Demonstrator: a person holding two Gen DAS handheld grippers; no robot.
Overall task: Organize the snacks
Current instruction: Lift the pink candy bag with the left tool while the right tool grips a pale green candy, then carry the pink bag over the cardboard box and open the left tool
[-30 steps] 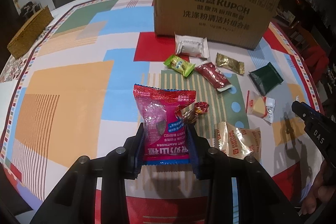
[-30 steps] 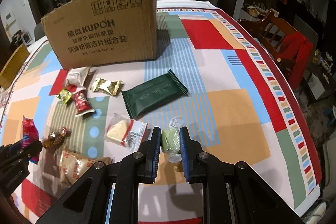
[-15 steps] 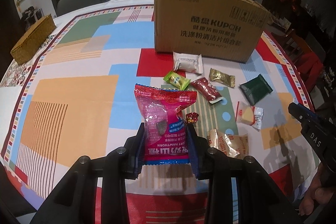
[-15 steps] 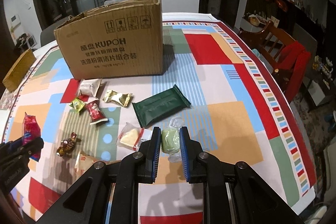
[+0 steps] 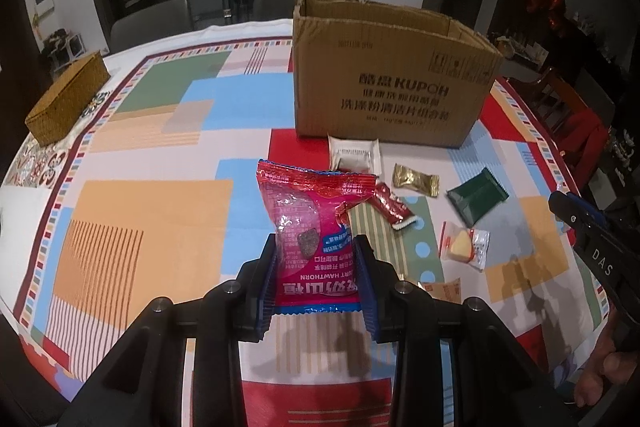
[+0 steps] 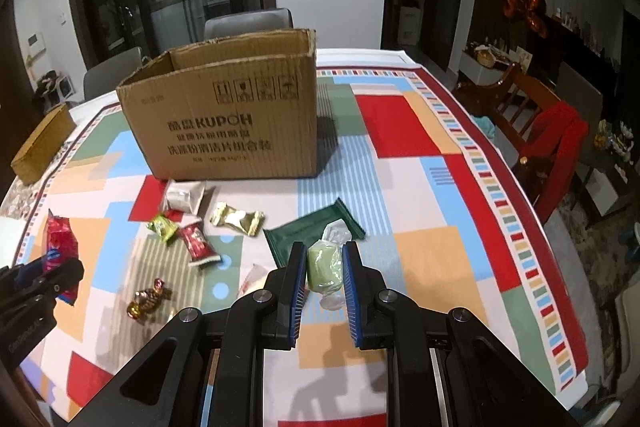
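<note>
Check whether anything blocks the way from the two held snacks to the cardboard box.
Nothing visible does. The pink packet in the left gripper and green candy in the right gripper are raised; the box is open-topped.

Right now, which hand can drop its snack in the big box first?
Probably either: both tongs already grip a snack above the table. The left tongs hold the pink packet; the right tongs hold the green candy. The cardboard box sits ahead of both.
</note>
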